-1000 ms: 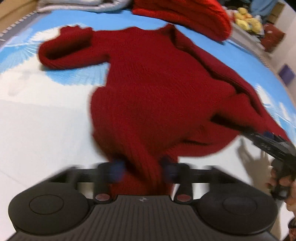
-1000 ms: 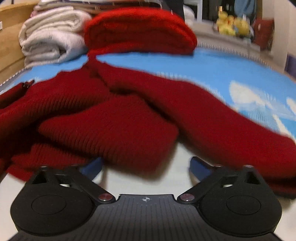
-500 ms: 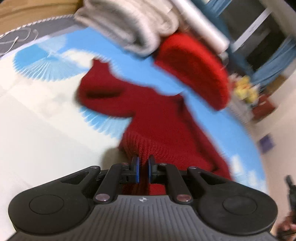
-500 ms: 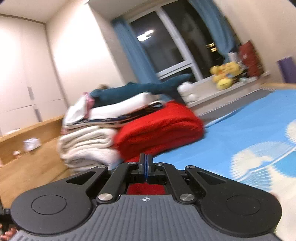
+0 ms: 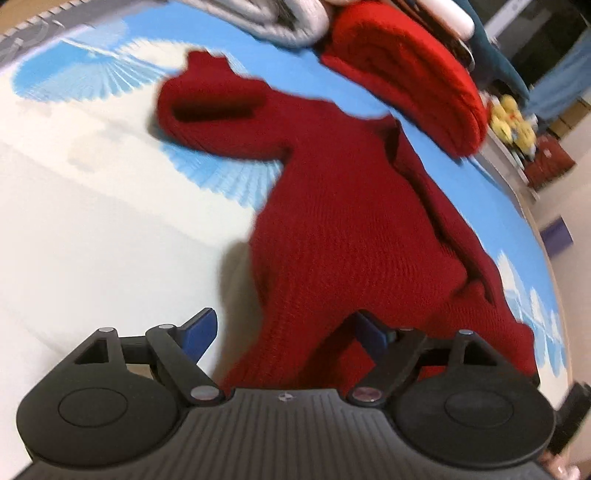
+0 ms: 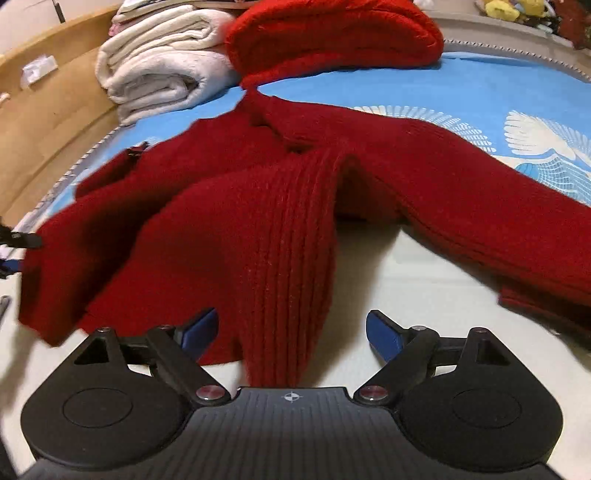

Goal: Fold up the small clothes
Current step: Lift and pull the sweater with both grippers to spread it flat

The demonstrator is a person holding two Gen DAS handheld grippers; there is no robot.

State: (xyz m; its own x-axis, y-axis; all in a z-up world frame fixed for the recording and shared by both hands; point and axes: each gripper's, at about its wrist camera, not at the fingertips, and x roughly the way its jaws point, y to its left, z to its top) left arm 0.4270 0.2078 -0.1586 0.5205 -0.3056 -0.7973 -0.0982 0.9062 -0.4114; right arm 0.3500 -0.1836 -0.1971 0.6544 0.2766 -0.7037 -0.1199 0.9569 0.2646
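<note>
sweater on bed, towels behind (stacked)

Blue-and-white patterned bed cover, spread dark red sweater, folded red knit, folded white towels

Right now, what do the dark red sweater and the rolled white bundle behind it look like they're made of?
Dark red sweater: thick ribbed knit, likely wool or acrylic; raised vertical ribs, matte. Rolled white bundle: soft fleece or terry, probably a blanket or towel; fuzzy nap, plump folds.

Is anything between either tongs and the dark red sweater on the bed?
Nothing visible. The red knit sweater lies directly between both the opening left tongs and the opening right tongs, pads not pressing it.
</note>
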